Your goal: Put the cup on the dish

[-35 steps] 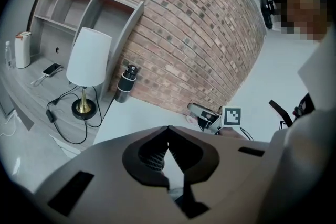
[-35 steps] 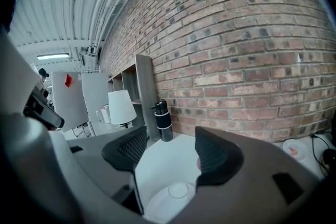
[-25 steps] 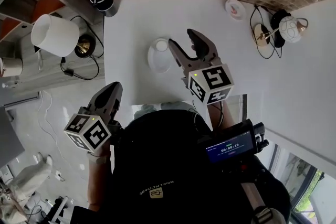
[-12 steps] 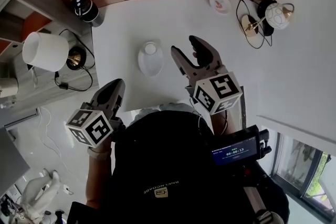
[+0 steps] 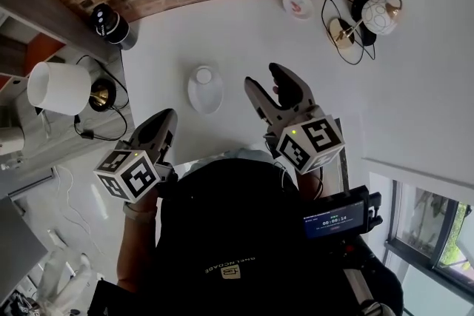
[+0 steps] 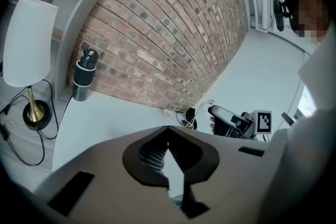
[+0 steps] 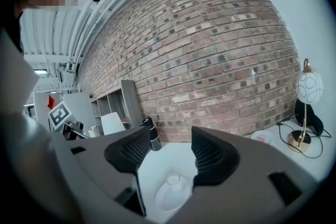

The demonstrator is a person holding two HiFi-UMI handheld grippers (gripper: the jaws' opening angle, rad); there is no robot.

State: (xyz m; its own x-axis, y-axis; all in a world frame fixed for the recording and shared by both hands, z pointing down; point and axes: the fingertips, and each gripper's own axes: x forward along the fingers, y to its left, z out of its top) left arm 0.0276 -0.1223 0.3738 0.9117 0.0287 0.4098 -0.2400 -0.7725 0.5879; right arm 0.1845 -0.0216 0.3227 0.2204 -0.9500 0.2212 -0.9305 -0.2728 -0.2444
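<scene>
A white dish [image 5: 207,97] lies on the white table [image 5: 244,33], with a small white cup [image 5: 203,75] standing on its far end. The right gripper view shows the same dish [image 7: 167,198] and cup [image 7: 172,181] below and beyond the jaws. My right gripper [image 5: 264,76] hovers just right of the dish, apart from it. It is open with nothing between its fingers. My left gripper [image 5: 164,119] hangs off the table's near left edge, shut and empty, its tips meeting in its own view [image 6: 168,131].
A black cylinder [image 5: 107,24] stands at the table's far left corner by the brick wall. A white lampshade [image 5: 55,87] is on the shelf to the left. At the far right are a small plate [image 5: 297,4] and a gold lamp with a globe [image 5: 378,15].
The right gripper has drawn back to the right, so the gap to the dish is wider. The cup and dish have stayed put. The left gripper has barely moved.
</scene>
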